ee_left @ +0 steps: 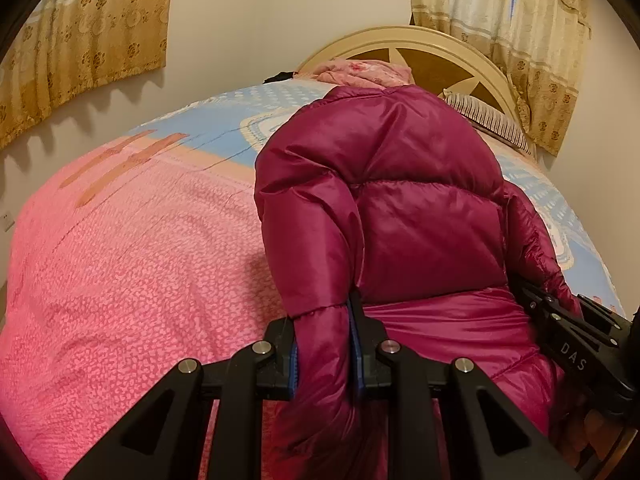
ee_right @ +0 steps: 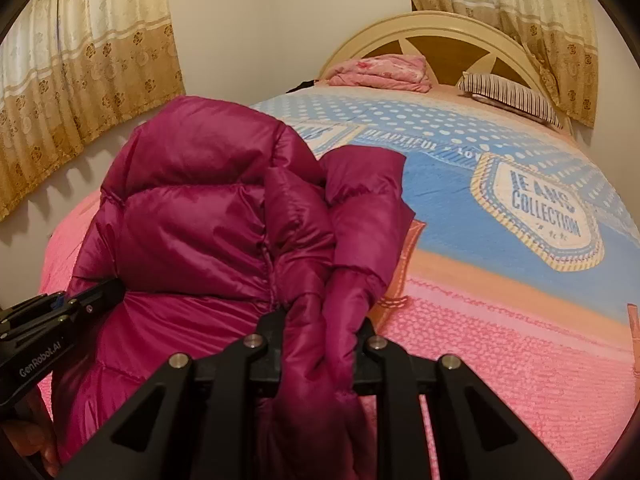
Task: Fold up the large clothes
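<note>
A shiny magenta puffer jacket (ee_left: 400, 200) lies bunched on the bed, its bulk rising toward the headboard. My left gripper (ee_left: 323, 344) is shut on a padded sleeve or edge of the jacket, which hangs down between its fingers. In the right wrist view the same jacket (ee_right: 192, 208) fills the left half, and my right gripper (ee_right: 320, 340) is shut on a gathered fold of it. The right gripper (ee_left: 560, 320) shows at the left view's right edge, against the jacket. The left gripper (ee_right: 80, 304) shows at the right view's left edge.
The bed carries a pink and blue bedspread (ee_right: 520, 320) with a "Jeans Collection" badge. A folded pink quilt (ee_right: 380, 72) and a striped pillow (ee_right: 512, 94) lie by the cream headboard (ee_right: 440, 28). Curtains (ee_right: 80, 80) hang on both sides. A hand (ee_right: 28, 440) holds the left gripper.
</note>
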### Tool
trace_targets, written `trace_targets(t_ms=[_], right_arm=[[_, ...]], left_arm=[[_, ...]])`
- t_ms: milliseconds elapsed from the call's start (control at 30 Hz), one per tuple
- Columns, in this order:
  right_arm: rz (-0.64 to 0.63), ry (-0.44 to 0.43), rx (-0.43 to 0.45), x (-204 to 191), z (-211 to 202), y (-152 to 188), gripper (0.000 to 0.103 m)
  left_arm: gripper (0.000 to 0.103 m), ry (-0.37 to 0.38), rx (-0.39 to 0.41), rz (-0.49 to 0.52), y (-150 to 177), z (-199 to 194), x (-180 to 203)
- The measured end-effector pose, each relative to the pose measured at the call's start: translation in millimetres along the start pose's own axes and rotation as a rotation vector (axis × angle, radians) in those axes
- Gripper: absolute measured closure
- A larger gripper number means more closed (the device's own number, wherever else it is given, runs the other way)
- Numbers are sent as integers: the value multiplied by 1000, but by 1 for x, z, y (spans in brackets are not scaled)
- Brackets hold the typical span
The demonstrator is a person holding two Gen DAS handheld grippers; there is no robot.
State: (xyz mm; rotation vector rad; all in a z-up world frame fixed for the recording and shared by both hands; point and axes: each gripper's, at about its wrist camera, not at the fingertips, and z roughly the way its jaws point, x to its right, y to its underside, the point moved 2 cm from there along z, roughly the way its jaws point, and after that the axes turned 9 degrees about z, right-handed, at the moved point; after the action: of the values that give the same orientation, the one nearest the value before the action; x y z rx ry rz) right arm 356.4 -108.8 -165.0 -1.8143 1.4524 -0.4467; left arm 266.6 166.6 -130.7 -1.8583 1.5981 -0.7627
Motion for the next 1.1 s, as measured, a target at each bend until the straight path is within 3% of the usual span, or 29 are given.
trace_targets(t_ms=[333, 467, 633, 700, 800, 867, 1100], right_arm=[[-1, -1, -37, 1, 18, 6, 83], [3, 10, -72, 6, 29, 8, 81], [34, 17, -80, 14, 29, 10, 55], [38, 16, -64, 15, 19, 9, 49], [24, 28, -11, 17, -3, 8, 30], [25, 33, 17, 19, -15, 6, 28], [17, 27, 49, 16, -46, 11, 28]], left_arm=[[82, 0, -48, 10, 8, 20, -4], [67, -22, -68, 24, 11, 27, -5], [52, -75, -62, 18, 13, 16, -8], [51, -73, -39, 27, 14, 6, -10], [43, -92, 13, 38, 16, -17, -11], [37, -87, 38, 38, 19, -32, -13], [37, -96, 68, 36, 22, -63, -16]])
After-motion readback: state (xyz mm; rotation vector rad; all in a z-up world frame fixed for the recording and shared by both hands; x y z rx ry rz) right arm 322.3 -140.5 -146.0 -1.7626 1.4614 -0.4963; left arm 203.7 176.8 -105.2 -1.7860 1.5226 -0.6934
